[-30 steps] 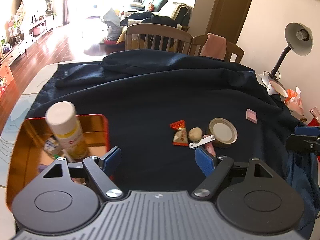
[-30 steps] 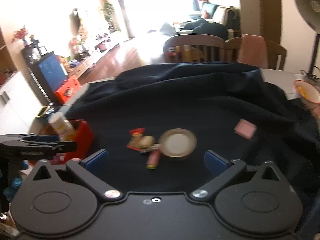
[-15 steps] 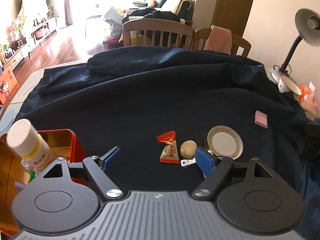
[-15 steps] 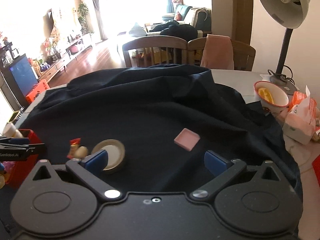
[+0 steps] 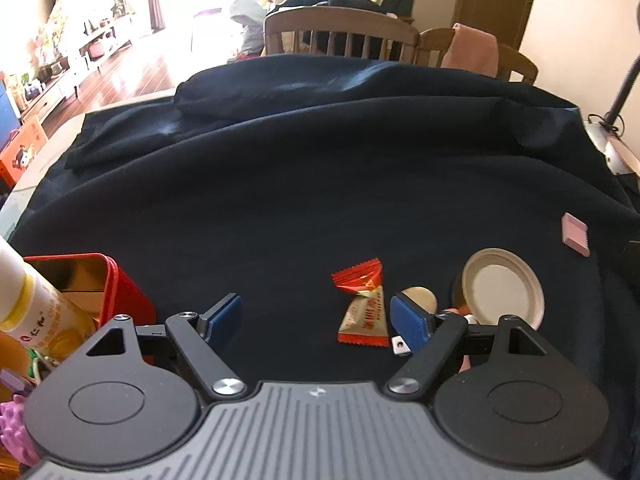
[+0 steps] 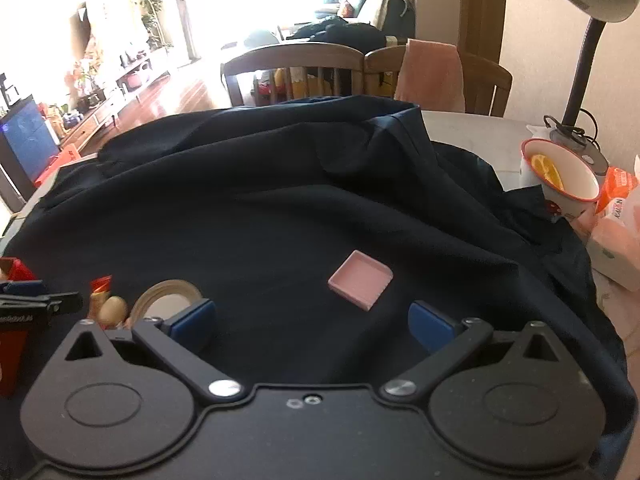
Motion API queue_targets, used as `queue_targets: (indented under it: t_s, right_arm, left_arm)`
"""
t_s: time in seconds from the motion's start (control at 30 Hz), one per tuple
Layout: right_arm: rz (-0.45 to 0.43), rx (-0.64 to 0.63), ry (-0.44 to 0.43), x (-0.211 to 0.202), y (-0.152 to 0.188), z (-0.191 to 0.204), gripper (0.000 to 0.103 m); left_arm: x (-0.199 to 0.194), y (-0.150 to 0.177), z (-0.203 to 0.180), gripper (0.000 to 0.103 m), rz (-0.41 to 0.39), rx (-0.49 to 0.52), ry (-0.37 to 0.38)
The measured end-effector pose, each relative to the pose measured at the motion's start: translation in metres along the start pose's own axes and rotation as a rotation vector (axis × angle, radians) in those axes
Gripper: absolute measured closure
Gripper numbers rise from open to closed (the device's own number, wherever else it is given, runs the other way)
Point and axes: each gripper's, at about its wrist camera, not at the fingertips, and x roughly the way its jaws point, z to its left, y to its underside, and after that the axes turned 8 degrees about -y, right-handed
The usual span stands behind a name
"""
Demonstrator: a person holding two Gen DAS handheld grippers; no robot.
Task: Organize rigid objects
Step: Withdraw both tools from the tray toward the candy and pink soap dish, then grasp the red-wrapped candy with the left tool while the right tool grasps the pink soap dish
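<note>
Across the dark cloth (image 5: 320,184), I am holding my left gripper (image 5: 316,316) wide over a crinkly candy wrapper (image 5: 362,308); its right finger is hiding a small round thing. My right gripper (image 6: 312,320) is gaping before the square pink tray (image 6: 360,279), toward the cloth's right edge.

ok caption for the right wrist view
Open right gripper poised over a pink tray on dark cloth.

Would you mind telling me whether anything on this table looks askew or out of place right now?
Yes. The white-capped bottle leans at a slant in the red tin instead of standing upright. The dark cloth is bunched into folds at the far edge. The pink square tray lies alone, apart from the candy and round lid.
</note>
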Motion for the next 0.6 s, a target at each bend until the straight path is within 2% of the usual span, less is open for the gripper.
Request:
queue_targets:
  t_s: [0.2,0.33,0.6]
  right_arm:
    - [0.03,-0.031,0.013,0.024,-0.008,-0.005,0.002]
    - [0.065,-0.098,0.018,0.039,-0.011,-0.012,0.004]
    - [0.131,-0.157,-0.002,0.061,-0.016,-0.028,0.009]
  left_arm:
    - [0.013,0.0,-0.007,0.022,0.009,0.03,0.001]
    - [0.02,0.001,-0.009,0.022,0.022,0.028,-0.003]
    - [0.032,0.0,-0.013,0.022,0.044,0.036,-0.014]
